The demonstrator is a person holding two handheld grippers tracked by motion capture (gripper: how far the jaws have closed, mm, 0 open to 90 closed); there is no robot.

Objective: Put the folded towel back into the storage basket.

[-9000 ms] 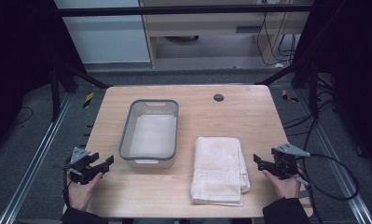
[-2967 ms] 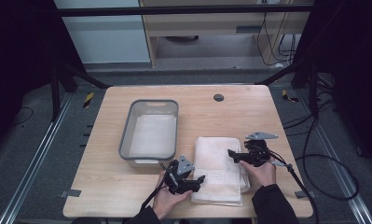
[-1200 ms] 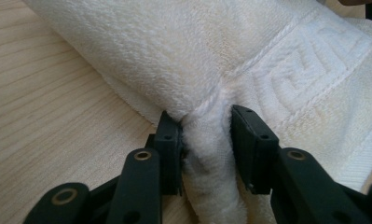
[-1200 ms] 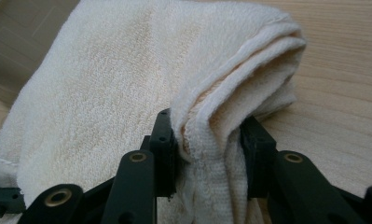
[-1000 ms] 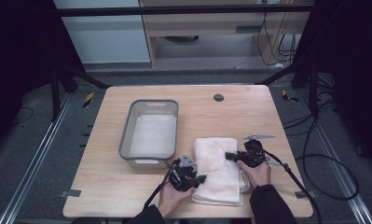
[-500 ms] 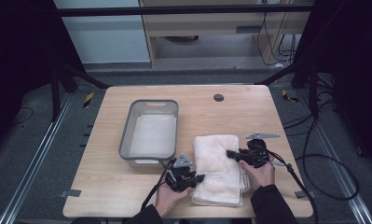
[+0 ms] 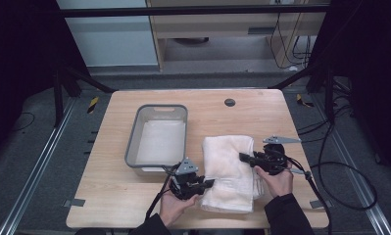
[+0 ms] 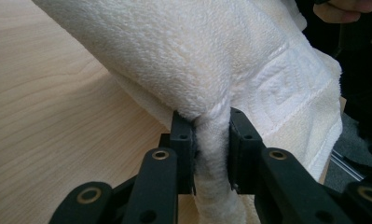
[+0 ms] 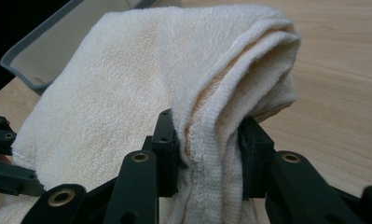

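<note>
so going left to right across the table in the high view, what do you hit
grey bin → left gripper, shut on the towel's near left edge → white towel → right gripper, shut on the towel's right edge → bare table

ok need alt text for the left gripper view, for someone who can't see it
Two black jaws of the left gripper pinch a thick fold of a cream terry towel, which bulges above them. Pale wooden table lies behind on the left, and part of a hand shows at the top right corner.
</note>
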